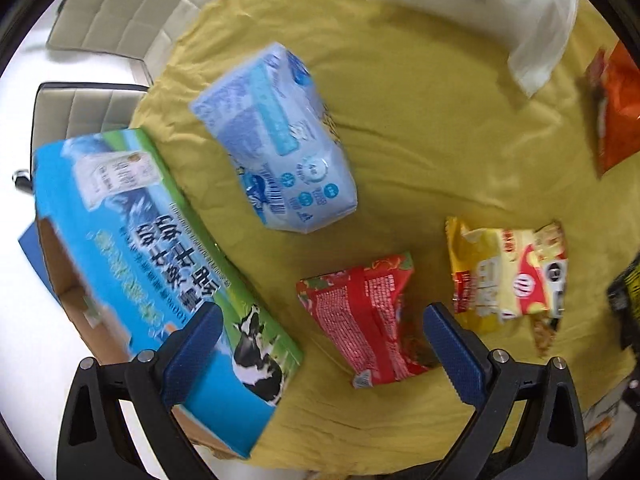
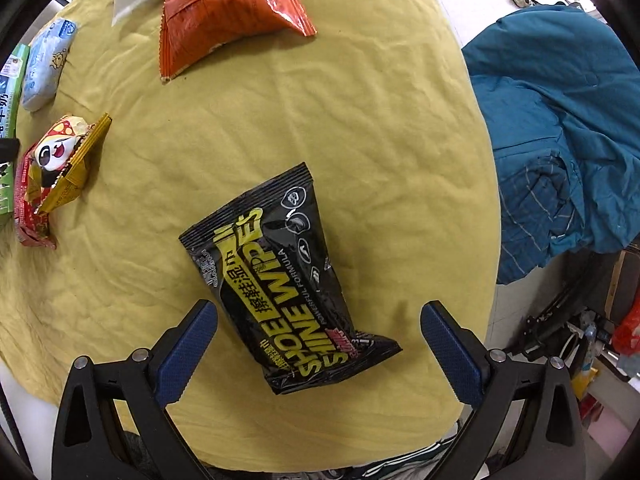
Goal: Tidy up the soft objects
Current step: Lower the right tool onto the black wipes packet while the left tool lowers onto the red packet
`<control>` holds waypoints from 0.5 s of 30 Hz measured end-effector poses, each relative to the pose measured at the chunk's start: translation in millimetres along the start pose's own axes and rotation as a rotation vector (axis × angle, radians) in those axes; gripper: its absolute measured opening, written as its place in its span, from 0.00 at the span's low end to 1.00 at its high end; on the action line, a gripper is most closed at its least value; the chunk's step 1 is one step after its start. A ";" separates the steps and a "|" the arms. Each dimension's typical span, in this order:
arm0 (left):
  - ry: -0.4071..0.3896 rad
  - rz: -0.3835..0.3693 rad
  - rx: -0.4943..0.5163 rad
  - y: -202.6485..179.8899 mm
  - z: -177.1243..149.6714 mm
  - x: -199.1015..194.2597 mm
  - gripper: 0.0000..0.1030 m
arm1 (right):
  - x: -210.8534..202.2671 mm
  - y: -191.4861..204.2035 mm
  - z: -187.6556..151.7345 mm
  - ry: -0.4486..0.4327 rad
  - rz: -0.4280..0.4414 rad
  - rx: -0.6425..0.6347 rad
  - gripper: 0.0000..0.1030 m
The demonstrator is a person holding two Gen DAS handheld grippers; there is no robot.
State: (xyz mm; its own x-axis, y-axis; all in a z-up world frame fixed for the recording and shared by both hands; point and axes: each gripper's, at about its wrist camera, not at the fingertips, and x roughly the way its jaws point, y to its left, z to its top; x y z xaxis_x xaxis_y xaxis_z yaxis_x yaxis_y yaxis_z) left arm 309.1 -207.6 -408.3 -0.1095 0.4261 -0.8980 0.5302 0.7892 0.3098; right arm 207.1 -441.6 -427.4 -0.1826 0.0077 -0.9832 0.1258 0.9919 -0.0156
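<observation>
**Two grippers wide apart over packets on a yellow cloth**

From the left wrist camera, the left gripper has its two blue-padded fingers spread wide and holds nothing. Between the fingers, a little ahead, lies a red snack packet with its printed back up; its lower end comes close to the right-hand finger, but I cannot tell if they touch. Just beyond that finger, to the right, lies a yellow and red snack packet. Straight ahead and further off is a pale blue tissue pack, somewhat blurred. Behind the left-hand finger is a blue and green milk carton box with a cow printed on it, open at its far left end. Far ahead to the right lies a white pouch, and at the right edge an orange packet. All rest on the wrinkled yellow cloth.

From the right wrist camera, the right gripper also has its fingers far apart, with nothing clamped. Between them lies a black shoe wipes pack, slanted, its lower end nearest to the gripper, not touching either finger. Far ahead sits the orange packet. At the far left are the yellow packet with a panda face and the red one beside it. To the right, off the cloth, hangs a teal jacket.
</observation>
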 end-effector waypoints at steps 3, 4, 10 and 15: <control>0.078 0.039 0.066 -7.5 5.8 23.5 0.93 | -2.3 4.2 2.8 0.009 0.001 -0.007 1.00; 0.092 0.047 0.077 -10.1 9.9 28.9 0.92 | -2.9 3.8 3.1 0.010 -0.004 -0.010 1.00; 0.190 -0.014 0.115 -19.4 11.6 67.8 0.70 | -1.3 12.6 1.5 0.013 -0.019 -0.035 1.00; 0.165 -0.070 0.052 -22.7 11.1 76.5 0.63 | 7.0 18.8 -0.7 0.031 0.014 -0.025 0.93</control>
State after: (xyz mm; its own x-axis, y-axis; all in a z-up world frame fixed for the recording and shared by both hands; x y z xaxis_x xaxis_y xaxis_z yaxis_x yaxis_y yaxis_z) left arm 298.1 -197.9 -487.5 -0.2822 0.4411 -0.8519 0.5591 0.7973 0.2276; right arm 207.4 -422.8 -434.5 -0.2114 0.0252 -0.9771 0.1039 0.9946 0.0032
